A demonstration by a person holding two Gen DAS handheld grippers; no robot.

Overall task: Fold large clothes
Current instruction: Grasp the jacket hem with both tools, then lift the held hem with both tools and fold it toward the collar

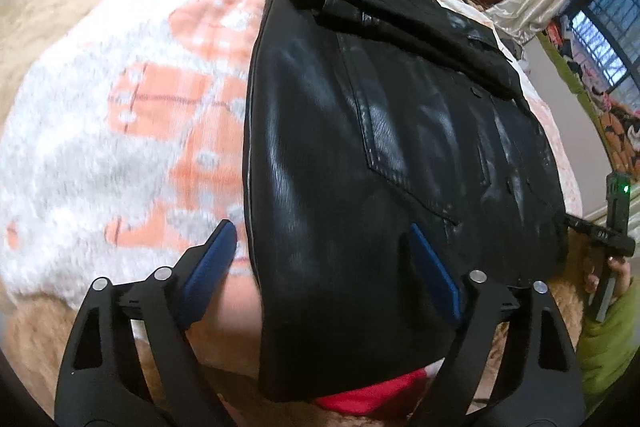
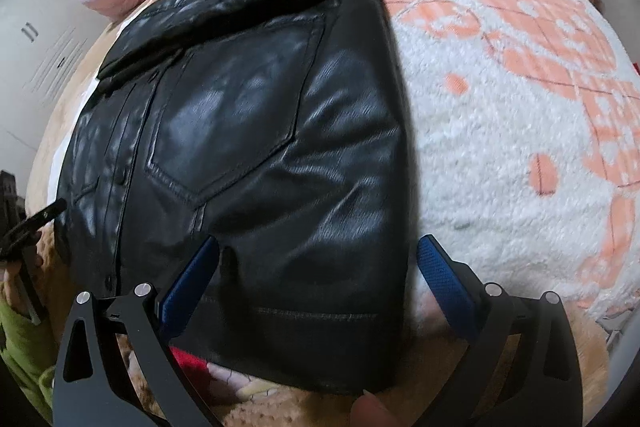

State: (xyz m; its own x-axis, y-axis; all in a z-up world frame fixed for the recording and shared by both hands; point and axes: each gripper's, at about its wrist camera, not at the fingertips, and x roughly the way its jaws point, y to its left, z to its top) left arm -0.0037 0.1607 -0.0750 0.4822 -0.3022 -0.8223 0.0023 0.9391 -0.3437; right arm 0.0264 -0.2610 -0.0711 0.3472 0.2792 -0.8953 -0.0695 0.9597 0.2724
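**Folding a leather jacket: grab the bottom corners**

So I've got this black leather jacket [image 1: 360,147] lying flat on the fuzzy white-and-orange blanket [image 1: 120,115] on the bed, with its hem end nearest me and hanging a bit over the edge. It looks already folded in on itself up top, collar or sleeve bunched across the far end.

My left gripper [image 1: 320,243] is spread wide, straddling the jacket's left edge near the hem: one blue pad over the blanket, the other over the leather. Nothing pinched yet. My right gripper [image 2: 318,255] is the same on the right edge, spread wide, nothing gripped.

My guess is that this thing is heavy and thick, shiny and probably slick, and it won't crease sharply like cotton. It'll want to spring back. So I'd pinch deep at both hem corners, across the stitched edge, not the smooth panel.

The stitched pocket [image 2: 236,107] adds bulk mid-panel.
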